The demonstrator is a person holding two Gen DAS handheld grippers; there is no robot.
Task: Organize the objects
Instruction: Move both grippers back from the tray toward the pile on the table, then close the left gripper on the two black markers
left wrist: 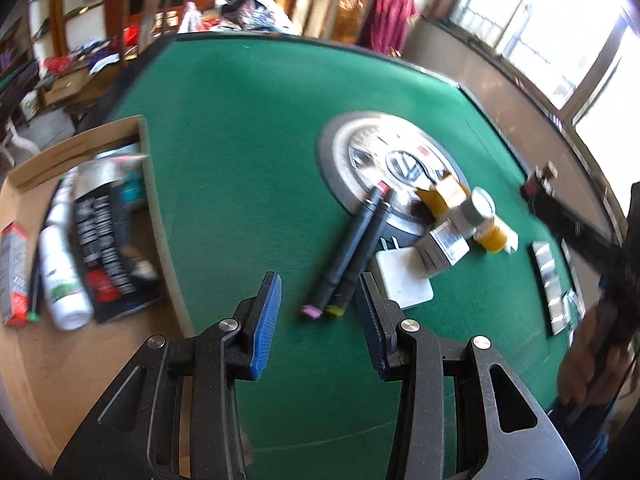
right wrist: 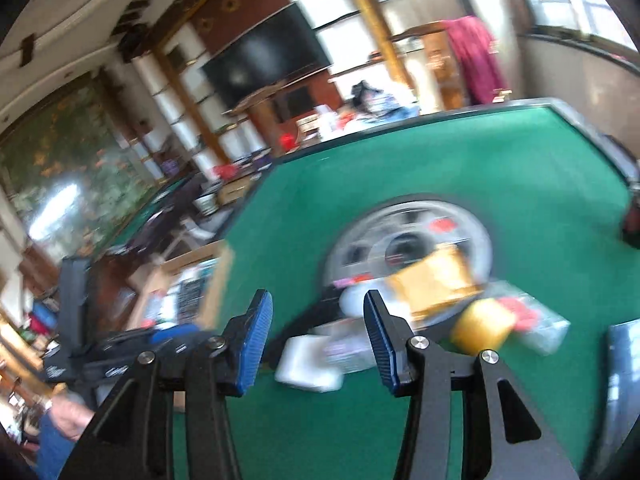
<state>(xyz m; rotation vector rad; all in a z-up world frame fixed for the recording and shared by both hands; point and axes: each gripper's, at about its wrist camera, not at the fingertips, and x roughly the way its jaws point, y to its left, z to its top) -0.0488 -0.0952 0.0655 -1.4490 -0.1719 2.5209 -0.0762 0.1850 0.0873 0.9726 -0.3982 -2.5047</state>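
Green felt is covering the worktop. Two dark markers are lying just beyond the left gripper, whose jaws are standing released, grasping nothing. A white adapter, small boxes and an orange bottle are crowding them on the right. Only the left view is showing the cardboard box clearly. The right gripper is hanging empty too, and its view is blurring everything.

The left gripper is held tilted steeply downward, its blue-padded jaws parted with nothing gripped between them. The right gripper is angled less steeply, its jaws likewise parted and empty. A hand is seen low to the left of the right gripper's fingers.
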